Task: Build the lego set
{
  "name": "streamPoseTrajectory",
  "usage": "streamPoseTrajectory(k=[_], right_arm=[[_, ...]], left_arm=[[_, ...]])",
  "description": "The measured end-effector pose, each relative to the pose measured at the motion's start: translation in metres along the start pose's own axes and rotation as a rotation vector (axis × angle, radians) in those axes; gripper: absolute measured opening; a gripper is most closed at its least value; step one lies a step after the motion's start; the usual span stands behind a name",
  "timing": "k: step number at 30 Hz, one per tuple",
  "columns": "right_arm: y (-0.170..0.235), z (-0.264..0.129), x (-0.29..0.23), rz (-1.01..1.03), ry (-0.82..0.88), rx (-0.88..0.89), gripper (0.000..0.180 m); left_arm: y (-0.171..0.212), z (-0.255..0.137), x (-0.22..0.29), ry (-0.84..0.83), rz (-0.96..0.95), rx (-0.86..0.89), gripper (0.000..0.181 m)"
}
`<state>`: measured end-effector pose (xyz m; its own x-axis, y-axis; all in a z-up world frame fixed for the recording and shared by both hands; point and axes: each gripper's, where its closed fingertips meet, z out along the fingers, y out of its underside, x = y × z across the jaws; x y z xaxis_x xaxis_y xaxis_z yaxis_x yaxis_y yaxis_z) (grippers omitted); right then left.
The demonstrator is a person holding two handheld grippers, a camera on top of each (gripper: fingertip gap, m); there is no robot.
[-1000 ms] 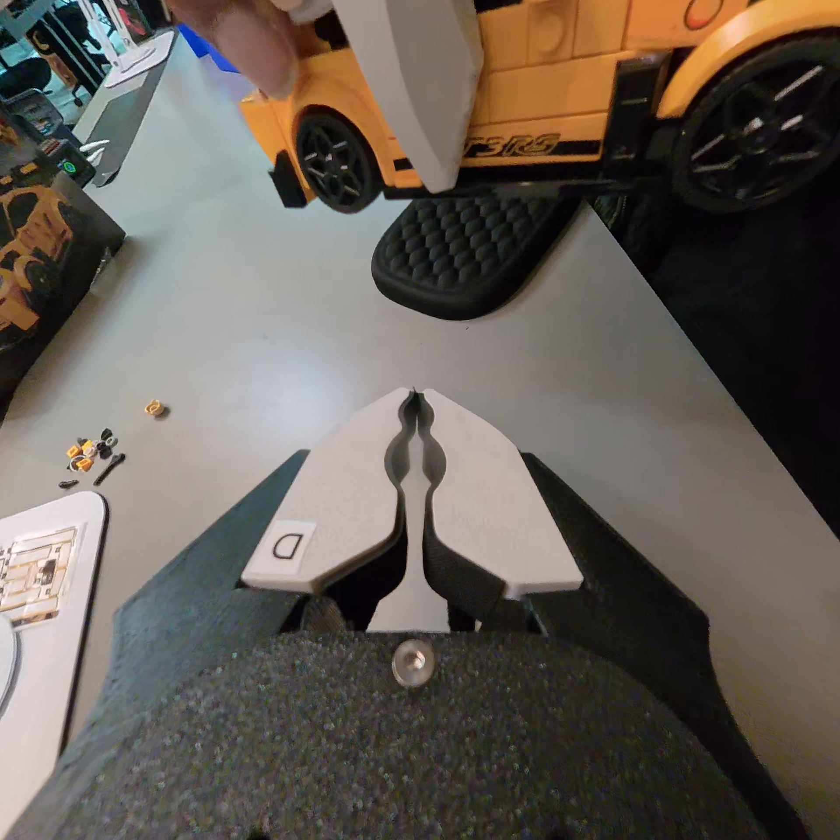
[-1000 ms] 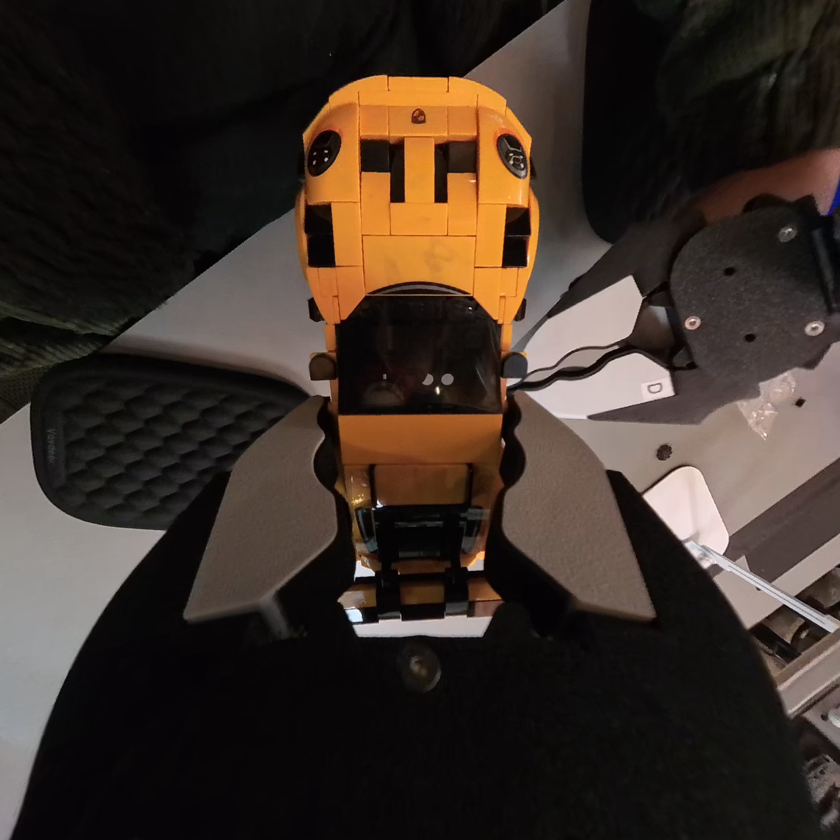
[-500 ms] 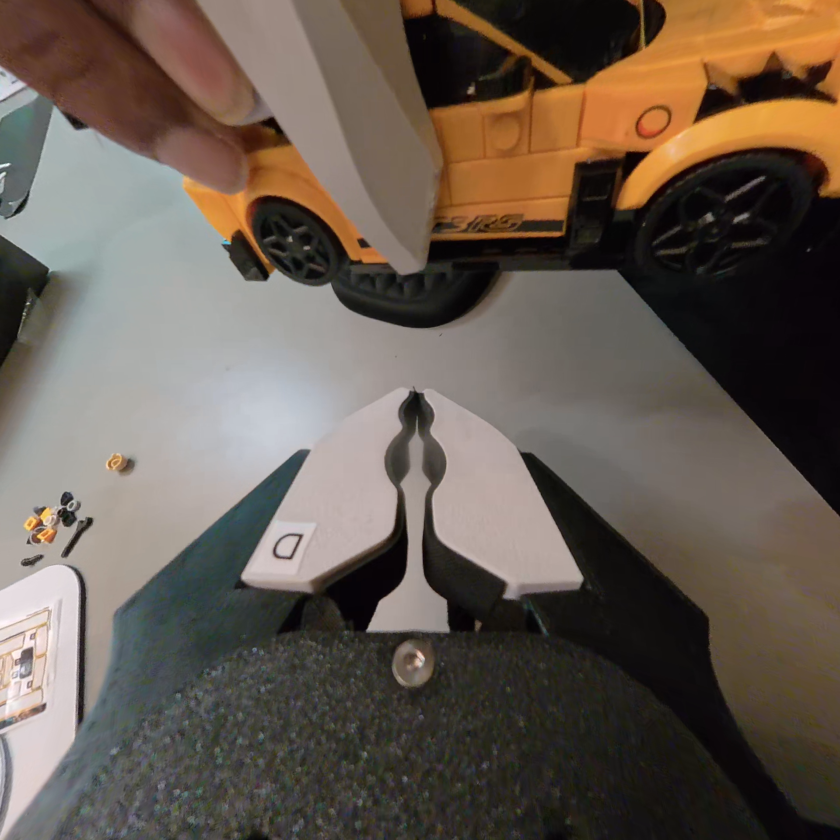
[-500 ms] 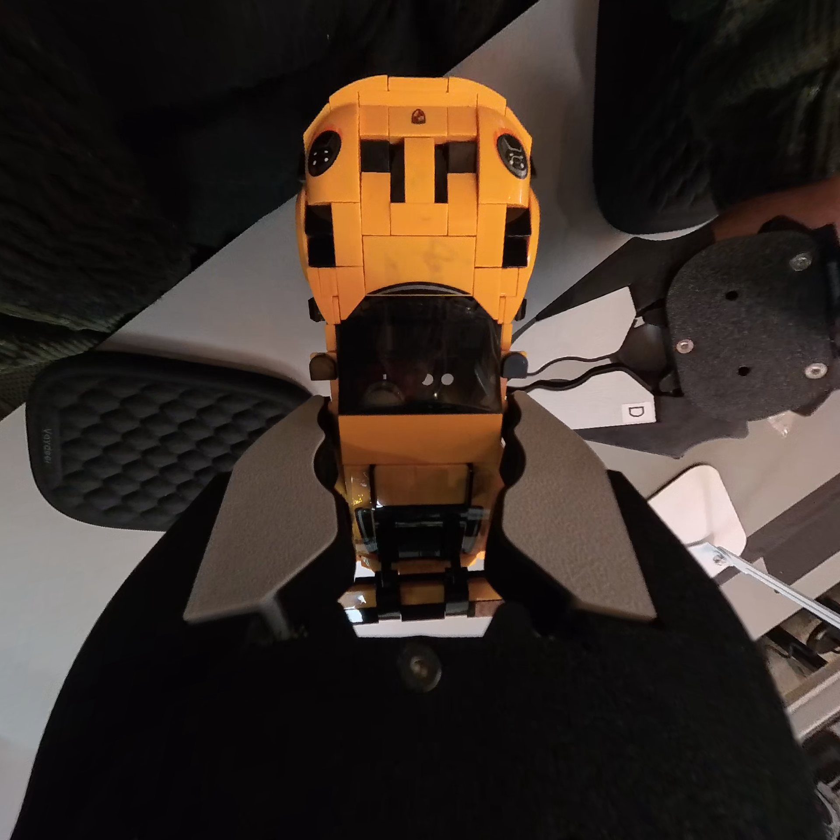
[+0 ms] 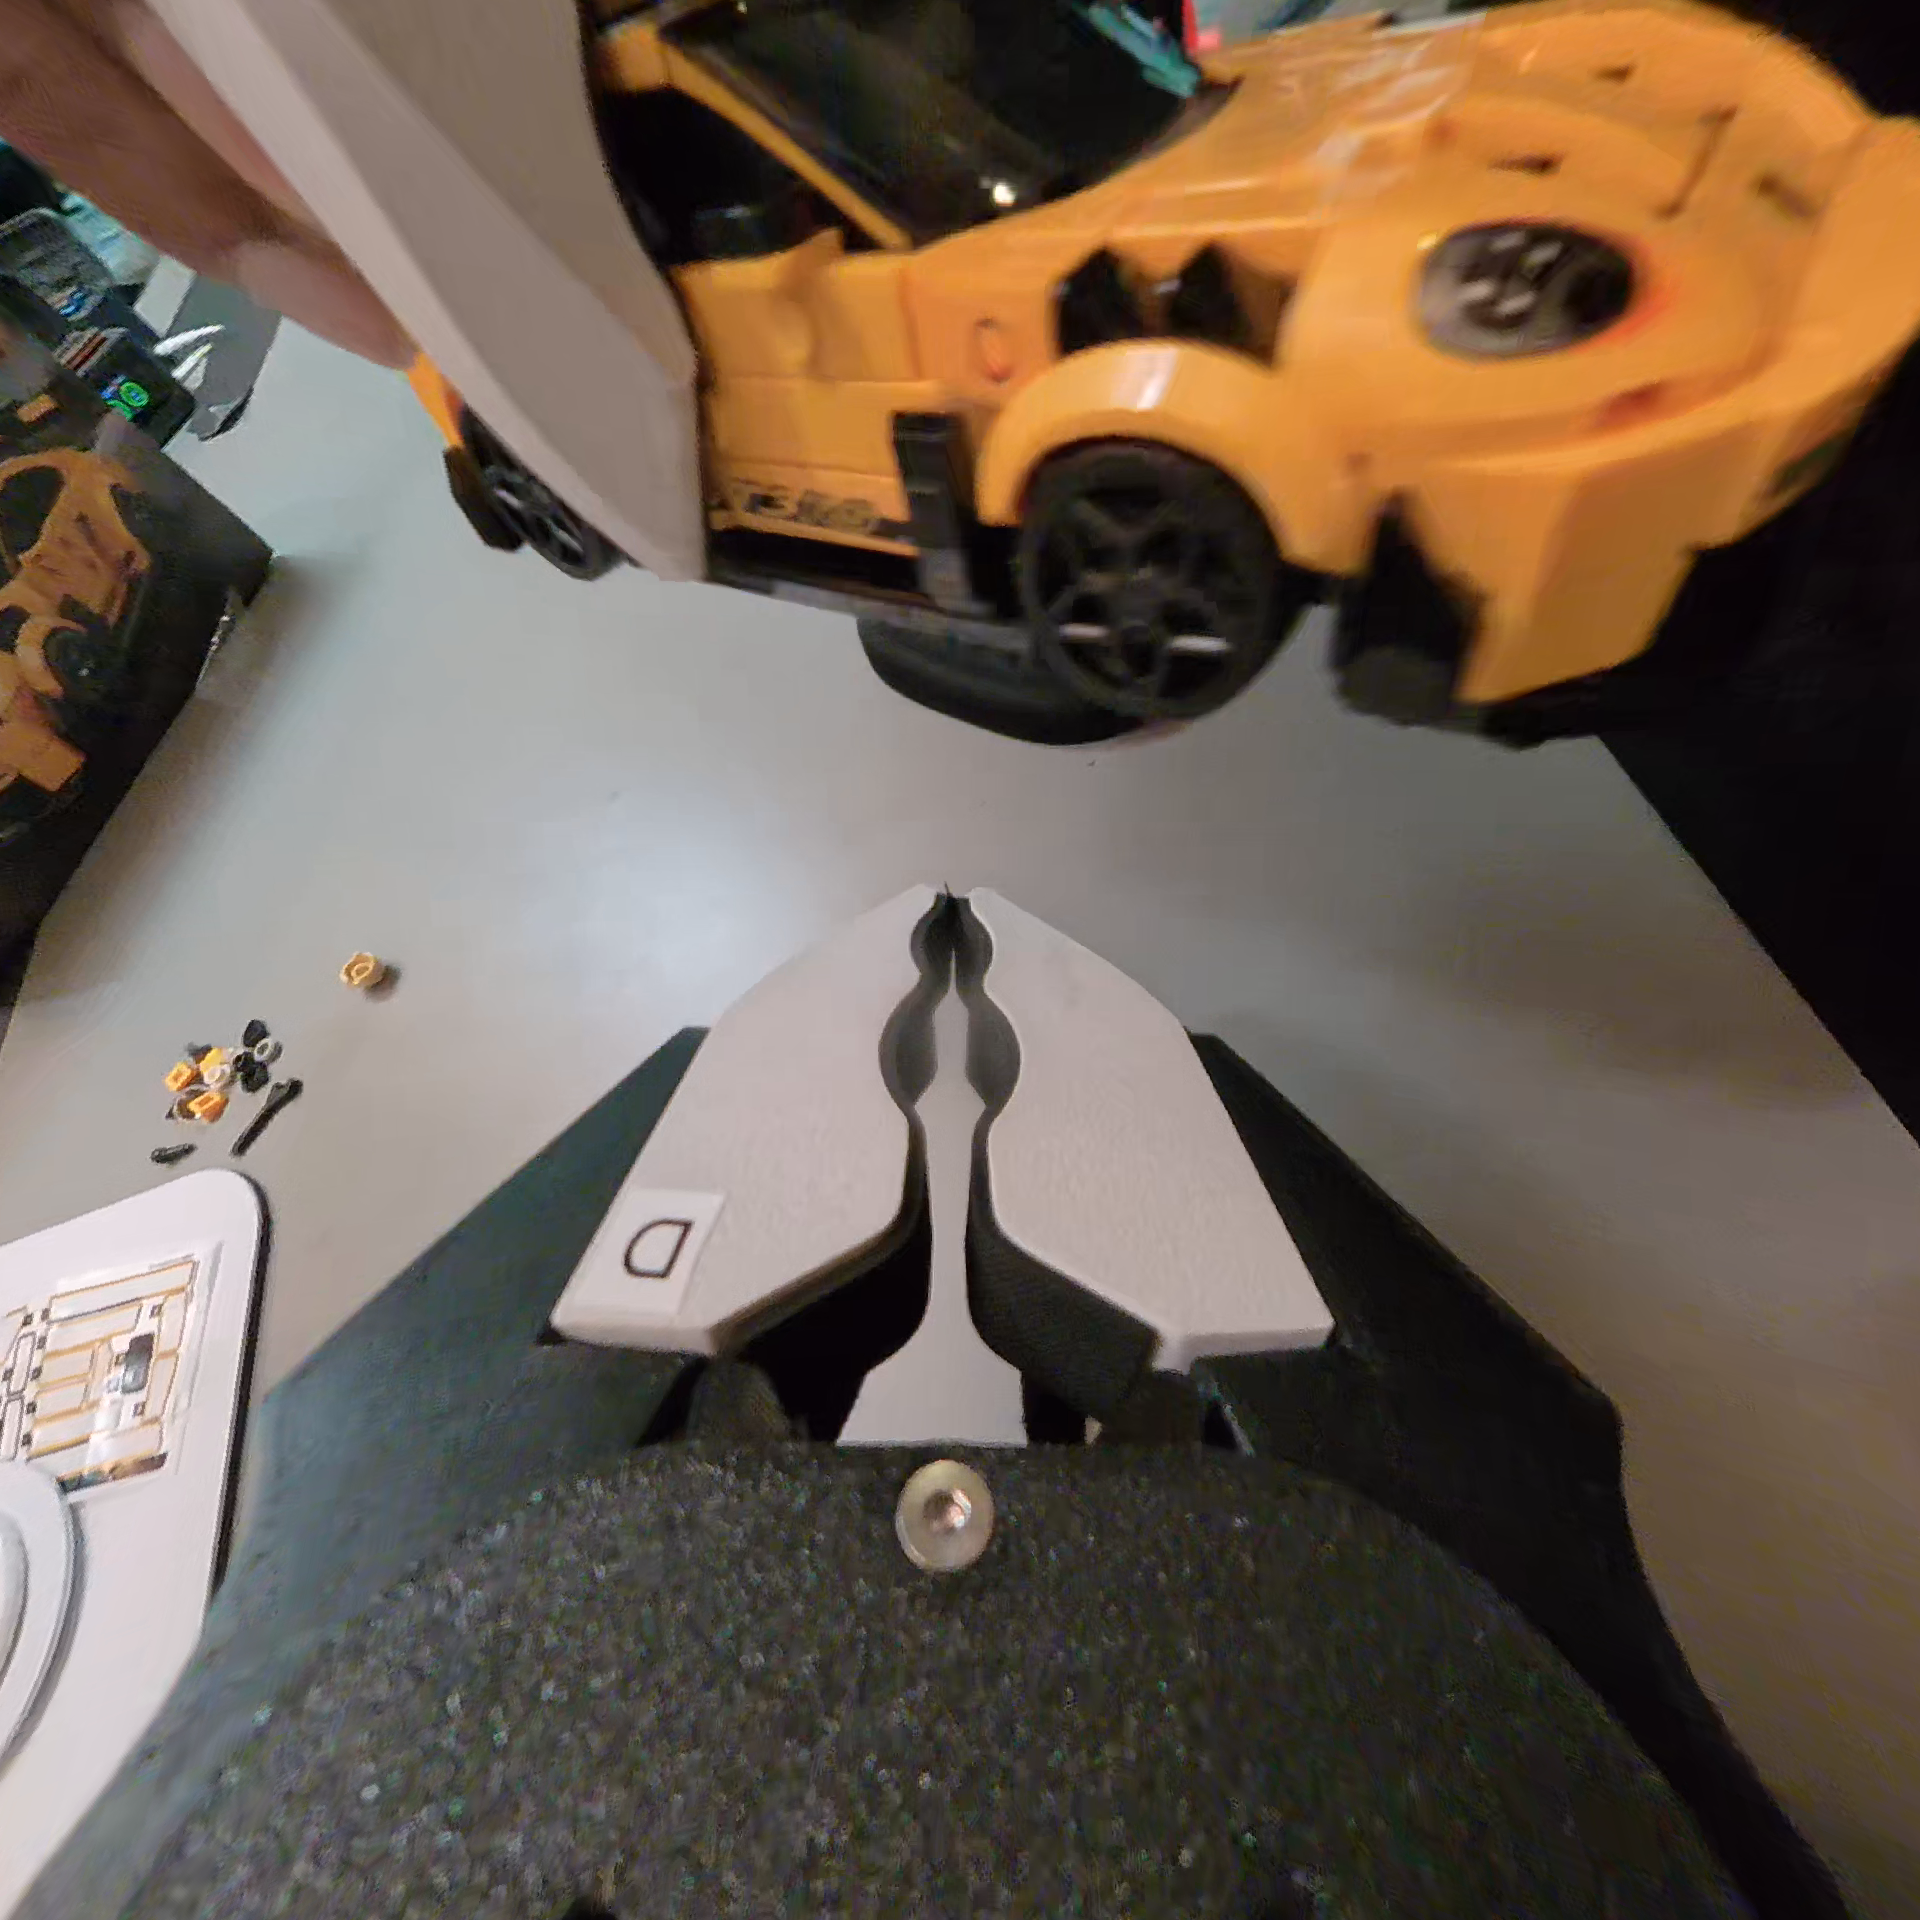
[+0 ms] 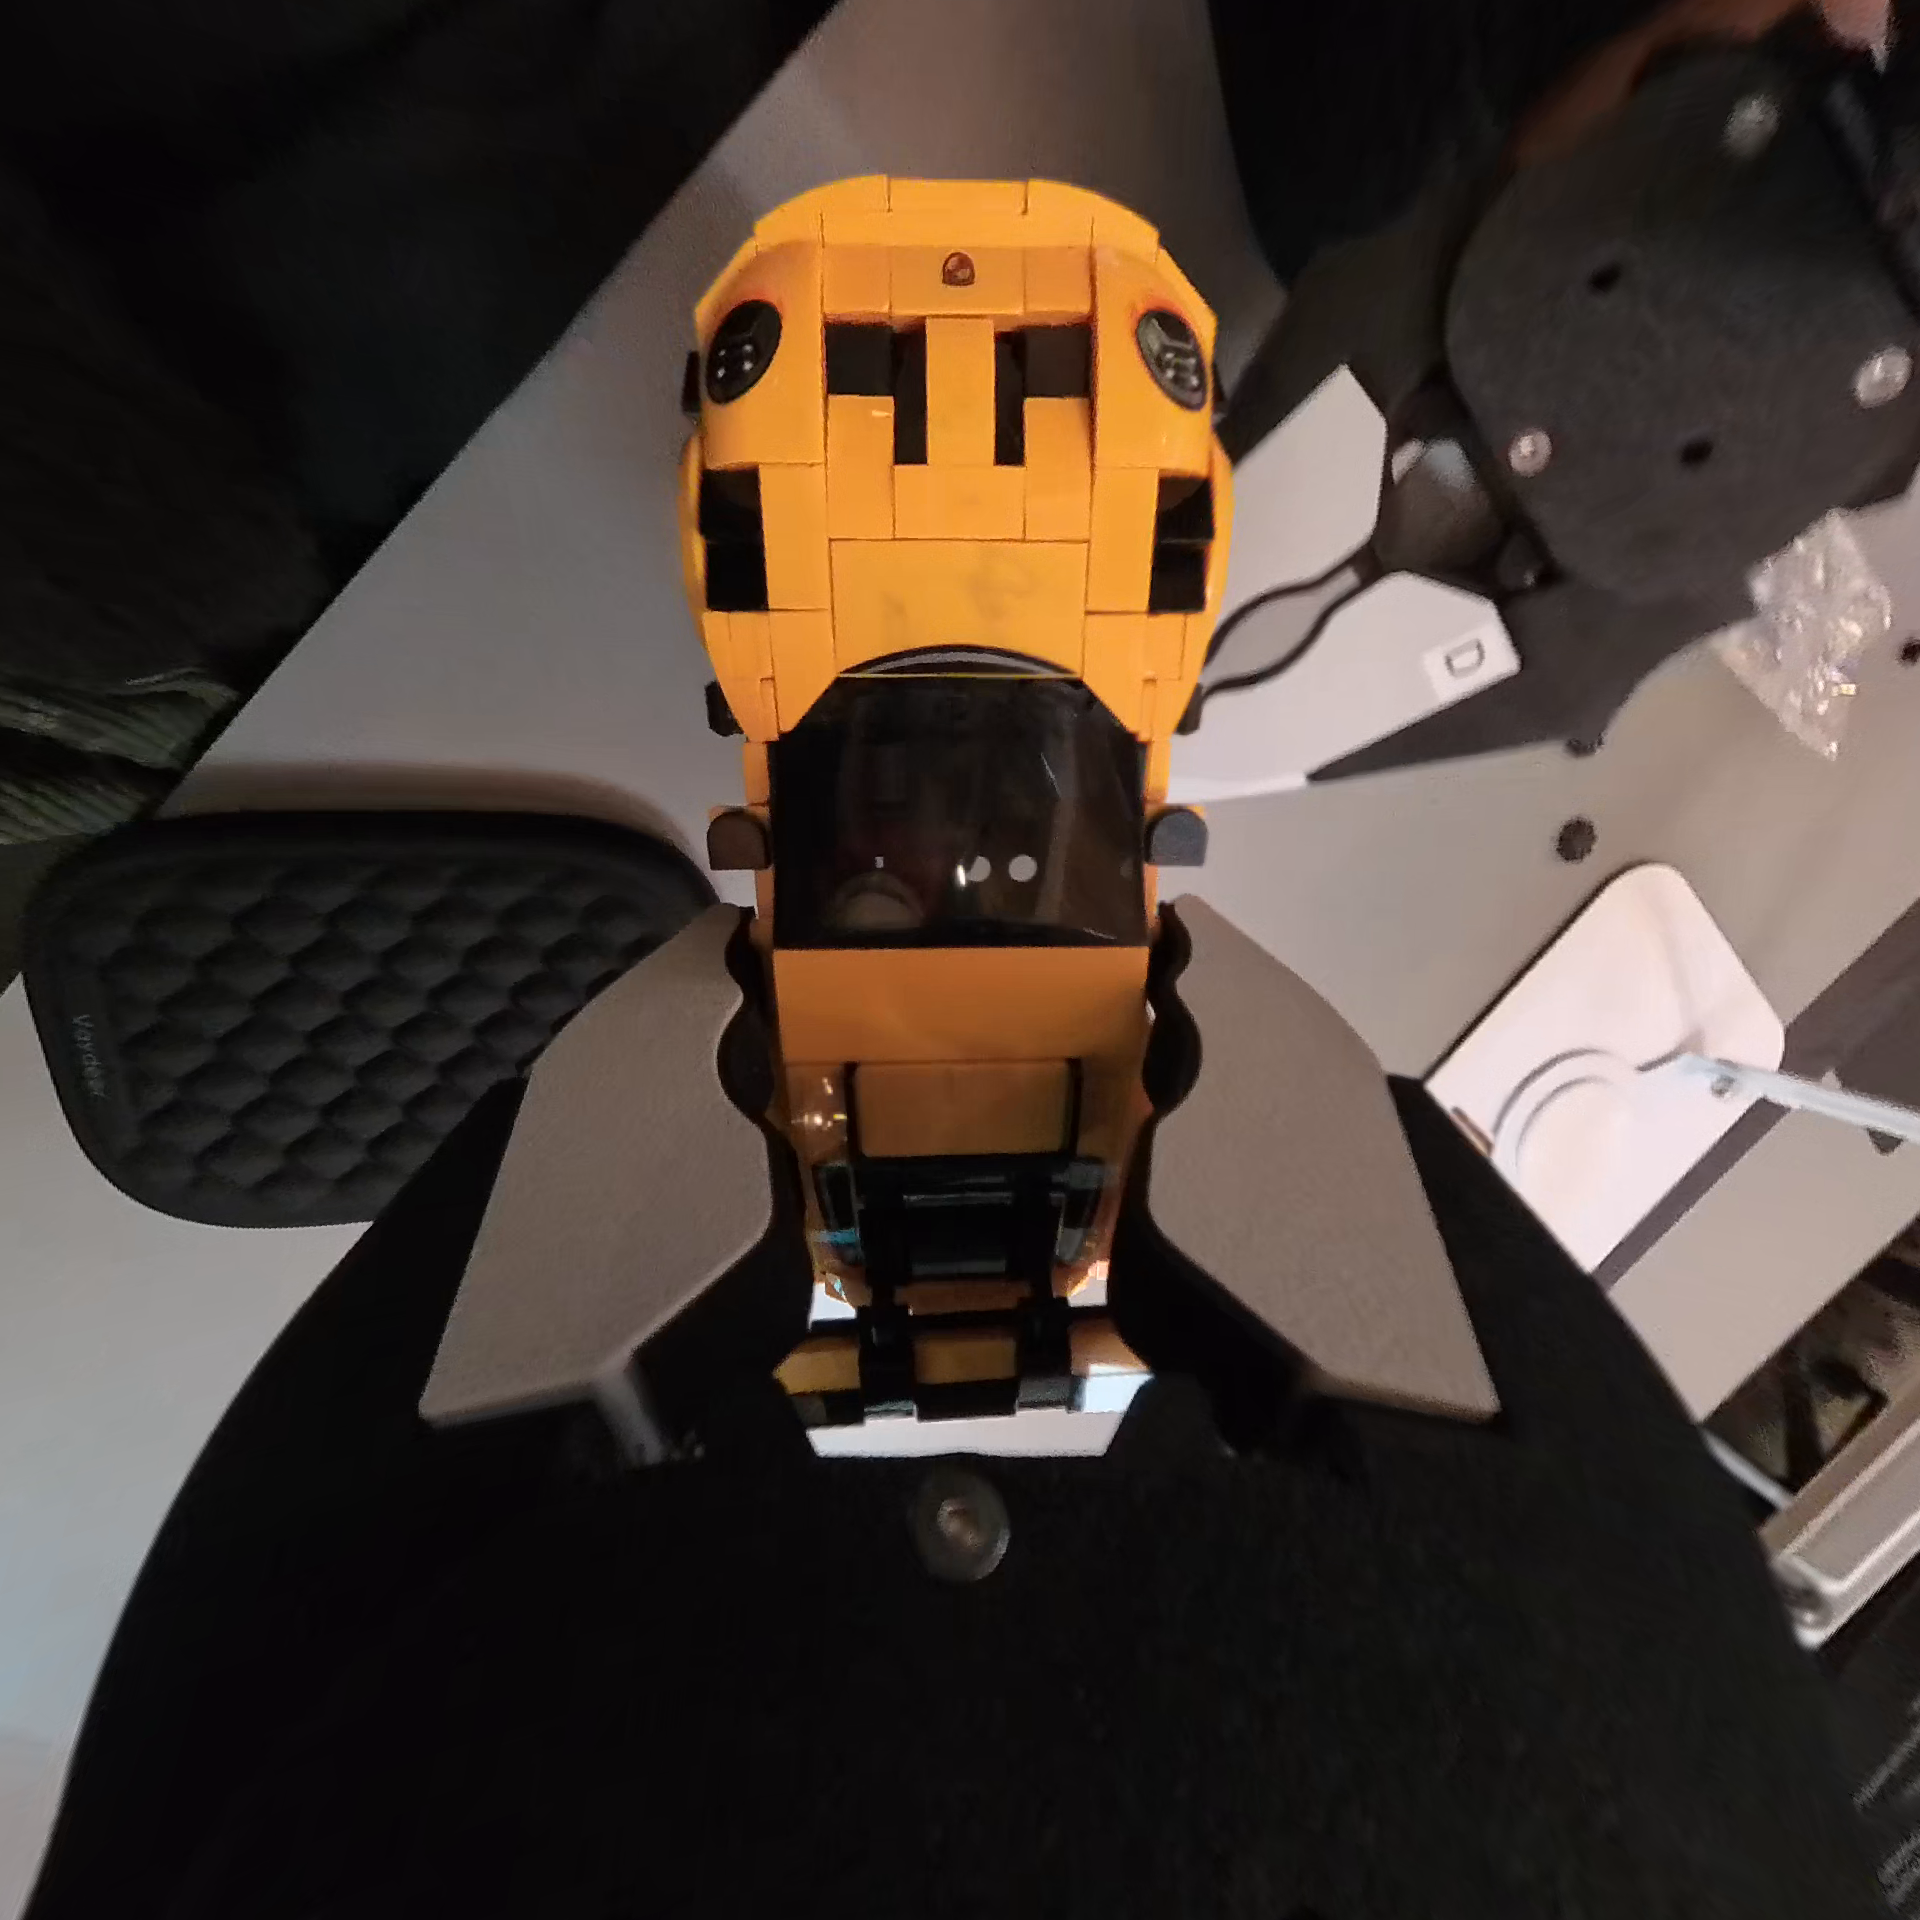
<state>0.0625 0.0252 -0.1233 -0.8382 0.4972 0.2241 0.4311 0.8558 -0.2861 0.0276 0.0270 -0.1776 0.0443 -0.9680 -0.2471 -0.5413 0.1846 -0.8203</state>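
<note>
so my right gripper (image 6: 956, 1023) clamps the orange lego car (image 6: 956, 582) by its cabin sides, lifting it above the table (image 5: 623, 810) for inspection, while my left gripper (image 5: 948, 904), pinched empty, waits below the car.

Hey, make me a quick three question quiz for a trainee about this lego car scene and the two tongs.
1. True or false: the left tongs are shut and hold nothing.
2. Which tongs grip the orange lego car? A left, B right, C both.
3. Fill in: the loose small lego pieces lie on the grey ____.

Key: 1 true. 2 B, the right tongs clamp its sides behind the windscreen. 3 table.
</note>
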Motion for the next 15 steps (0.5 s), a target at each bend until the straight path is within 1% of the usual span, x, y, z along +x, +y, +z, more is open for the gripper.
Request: streamPoseTrajectory(k=[7, 15], right_arm=[[0.024, -0.013, 0.017, 0.129, 0.064, 0.004, 0.070], [0.048, -0.027, 0.044, 0.311, 0.149, 0.016, 0.070]], left_arm=[[0.001, -0.004, -0.012, -0.126, -0.090, 0.009, 0.000], [-0.001, -0.014, -0.038, -0.324, -0.193, 0.019, 0.000]])
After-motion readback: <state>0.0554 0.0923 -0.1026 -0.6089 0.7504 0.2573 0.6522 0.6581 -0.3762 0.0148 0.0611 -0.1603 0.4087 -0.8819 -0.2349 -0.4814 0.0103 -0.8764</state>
